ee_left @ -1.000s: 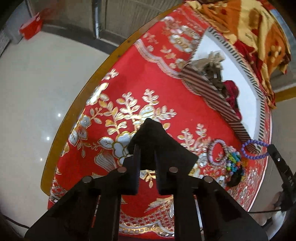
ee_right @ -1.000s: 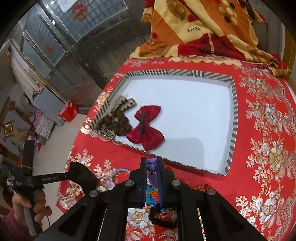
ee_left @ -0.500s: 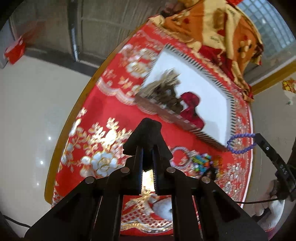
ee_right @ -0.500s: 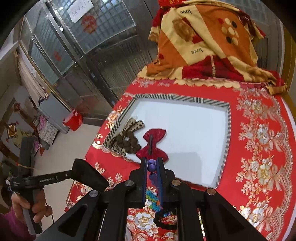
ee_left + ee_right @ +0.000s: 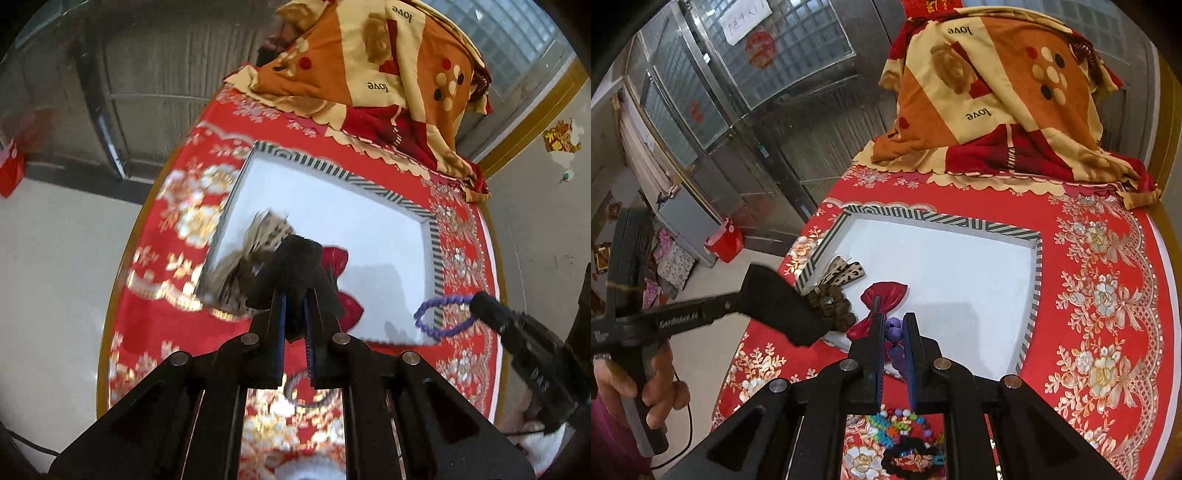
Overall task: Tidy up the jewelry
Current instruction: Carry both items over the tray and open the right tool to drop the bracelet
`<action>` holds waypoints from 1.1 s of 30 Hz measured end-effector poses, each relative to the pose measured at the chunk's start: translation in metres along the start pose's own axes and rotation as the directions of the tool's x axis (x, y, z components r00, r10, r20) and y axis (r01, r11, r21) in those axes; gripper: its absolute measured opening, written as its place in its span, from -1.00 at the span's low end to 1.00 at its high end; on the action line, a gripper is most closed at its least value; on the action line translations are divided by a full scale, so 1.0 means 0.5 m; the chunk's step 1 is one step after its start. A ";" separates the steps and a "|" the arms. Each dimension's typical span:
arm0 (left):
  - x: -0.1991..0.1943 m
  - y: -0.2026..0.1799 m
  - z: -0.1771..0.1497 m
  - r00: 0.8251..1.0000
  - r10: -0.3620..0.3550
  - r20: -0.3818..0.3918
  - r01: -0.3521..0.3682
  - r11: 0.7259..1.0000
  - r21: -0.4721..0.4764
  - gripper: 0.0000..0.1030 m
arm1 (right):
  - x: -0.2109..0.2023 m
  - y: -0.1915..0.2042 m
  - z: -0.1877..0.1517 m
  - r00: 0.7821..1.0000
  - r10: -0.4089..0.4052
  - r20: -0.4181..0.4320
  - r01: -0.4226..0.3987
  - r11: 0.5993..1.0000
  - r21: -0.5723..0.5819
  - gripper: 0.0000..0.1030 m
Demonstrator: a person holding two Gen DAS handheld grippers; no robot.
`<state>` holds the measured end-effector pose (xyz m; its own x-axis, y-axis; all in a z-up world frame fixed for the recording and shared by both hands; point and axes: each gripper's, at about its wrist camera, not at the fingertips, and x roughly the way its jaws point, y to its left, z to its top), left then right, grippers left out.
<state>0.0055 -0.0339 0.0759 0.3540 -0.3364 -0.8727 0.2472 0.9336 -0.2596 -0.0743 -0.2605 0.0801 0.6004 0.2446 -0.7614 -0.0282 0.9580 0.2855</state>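
Right gripper (image 5: 894, 330) clamped on purple bead bracelet (image 5: 894, 334), hanging over near edge of striped tray (image 5: 1030, 291). Left gripper (image 5: 294, 295) closed, empty. Best carried further over bare white floor, right of red bow (image 5: 882, 301), then lowered before release.

A round table (image 5: 1145, 332) fills the middle, draped in a red cloth (image 5: 1089, 277) with gold and white flower patterns. At its far edge sits a heap of orange, cream and red blanket (image 5: 997, 103), the word "love" printed on it upside down. Behind, glass-block windows (image 5: 783, 48) carry a white paper notice (image 5: 744, 18) and a red round sticker (image 5: 760, 48). Down on the pale floor (image 5: 55, 277) beside the metal doors stands a small red box (image 5: 724, 240). On the right wall, a colourful sticker (image 5: 561, 136).
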 end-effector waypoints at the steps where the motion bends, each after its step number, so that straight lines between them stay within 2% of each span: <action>1: 0.009 -0.002 0.009 1.000 0.003 -0.002 -0.003 1.000 0.006 -0.86 | 0.010 -0.002 0.004 1.000 0.001 -0.007 0.000 1.000 0.005 -0.83; 15: 0.152 -0.024 0.139 0.998 0.036 -0.055 -0.032 0.997 0.074 -0.86 | 0.170 -0.005 0.060 0.991 0.013 -0.129 -0.011 1.000 0.023 -0.83; 18: 0.189 -0.017 0.170 0.996 0.050 -0.072 -0.045 0.996 0.071 -0.86 | 0.210 -0.022 0.074 0.988 -0.007 -0.156 0.010 1.000 0.019 -0.83; 22: 0.231 -0.004 0.202 0.994 0.071 -0.087 -0.066 0.996 0.061 -0.86 | 0.264 -0.069 0.102 0.980 -0.087 -0.181 0.092 0.995 0.022 -0.83; 27: 0.278 0.016 0.236 0.990 0.095 -0.104 -0.092 0.995 0.038 -0.86 | 0.328 -0.124 0.126 0.970 -0.109 -0.217 0.126 0.990 0.067 -0.83; 30: 0.293 0.027 0.246 0.988 0.101 -0.116 -0.098 0.995 0.033 -0.86 | 0.354 -0.141 0.140 0.973 -0.082 -0.214 0.108 0.988 0.114 -0.83; 33: 0.301 0.033 0.248 0.986 0.108 -0.124 -0.104 0.994 0.039 -0.86 | 0.374 -0.131 0.155 0.977 -0.063 -0.205 0.086 0.990 0.109 -0.83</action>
<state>0.1747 -0.0846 -0.0082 0.2641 -0.2154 -0.9401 0.2440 0.9580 -0.1509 0.1017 -0.2889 -0.0356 0.4245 0.2097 -0.8808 0.1108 0.9535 0.2804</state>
